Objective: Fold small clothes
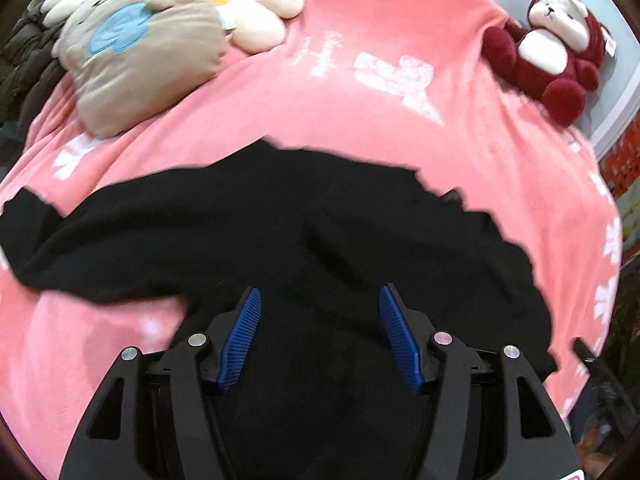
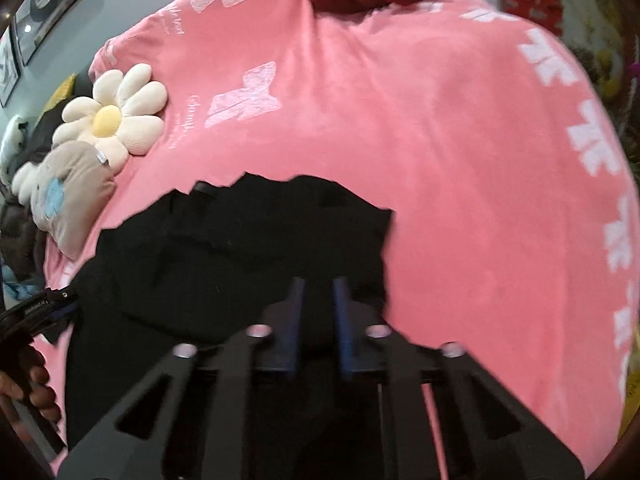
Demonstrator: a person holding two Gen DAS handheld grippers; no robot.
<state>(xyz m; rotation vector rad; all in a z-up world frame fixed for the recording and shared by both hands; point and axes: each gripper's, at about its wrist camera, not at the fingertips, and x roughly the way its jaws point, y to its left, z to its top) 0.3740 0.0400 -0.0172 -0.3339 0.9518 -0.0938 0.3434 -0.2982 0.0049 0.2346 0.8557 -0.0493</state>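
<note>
While we are working over the bed, our left gripper [image 1: 320,300] is hovering with fingers spread wide above the near hem of the black garment [image 1: 280,232], ready to take an edge. Our right gripper [image 2: 318,292] is hanging over the garment's right side with fingers drawn narrow; we cannot tell whether cloth is pinched between them. Lying rumpled on the pink blanket [image 1: 360,120], the garment is giving us room to fold. Farther back, a beige pillow [image 1: 140,52], flower cushion [image 1: 248,0] and red plush [image 1: 548,52] are sitting well apart from it.
</note>
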